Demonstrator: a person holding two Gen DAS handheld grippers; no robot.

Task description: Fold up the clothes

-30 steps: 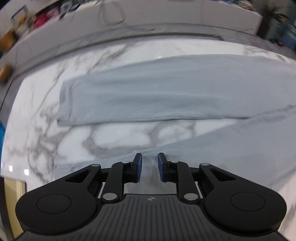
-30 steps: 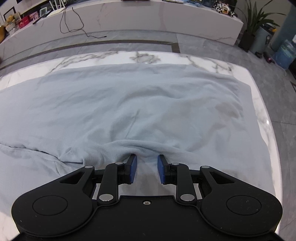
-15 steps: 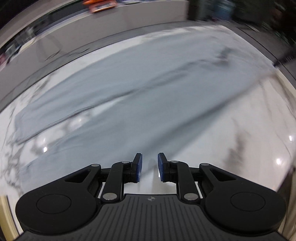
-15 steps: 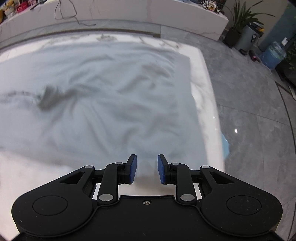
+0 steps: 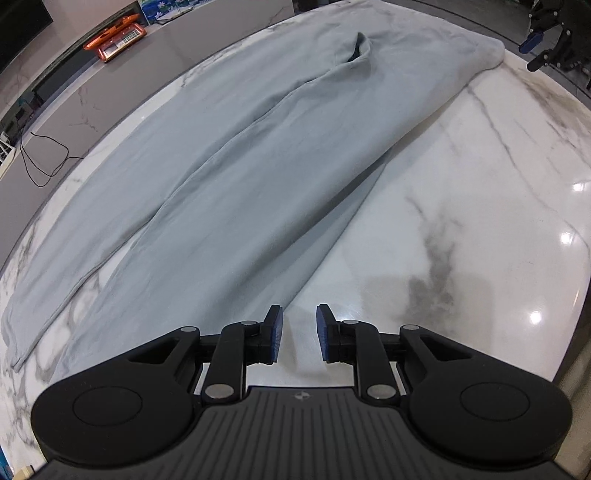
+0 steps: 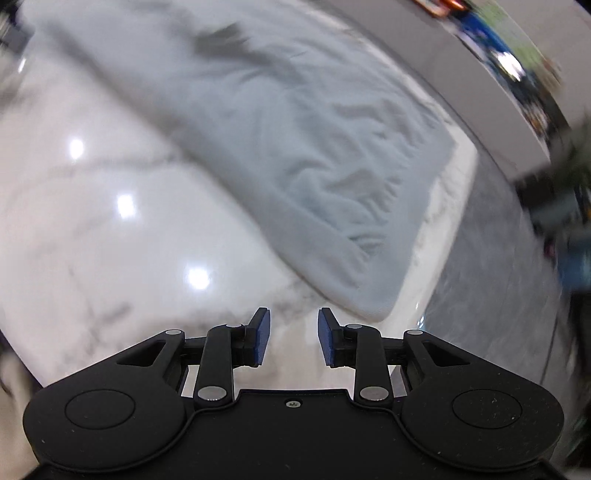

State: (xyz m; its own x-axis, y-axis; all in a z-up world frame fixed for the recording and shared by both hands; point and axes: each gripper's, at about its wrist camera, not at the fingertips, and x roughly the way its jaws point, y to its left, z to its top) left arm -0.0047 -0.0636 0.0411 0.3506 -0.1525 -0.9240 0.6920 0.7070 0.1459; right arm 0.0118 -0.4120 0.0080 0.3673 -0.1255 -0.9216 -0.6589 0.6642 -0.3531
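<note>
We find no words, numbers or brand names that can be read anywhere in either view. The orange device (image 5: 115, 36) on the counter beyond the marble table (image 5: 480, 192) carries pale panels, but whatever is printed on them is too small to make out. In the right wrist view, everything beyond the table is blurred.

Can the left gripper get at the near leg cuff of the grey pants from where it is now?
Probably yes. The left gripper hangs over bare marble table with its fingers apart and empty, and the pants cuff edge lies just beside the left finger. Nothing lies between them.
</note>
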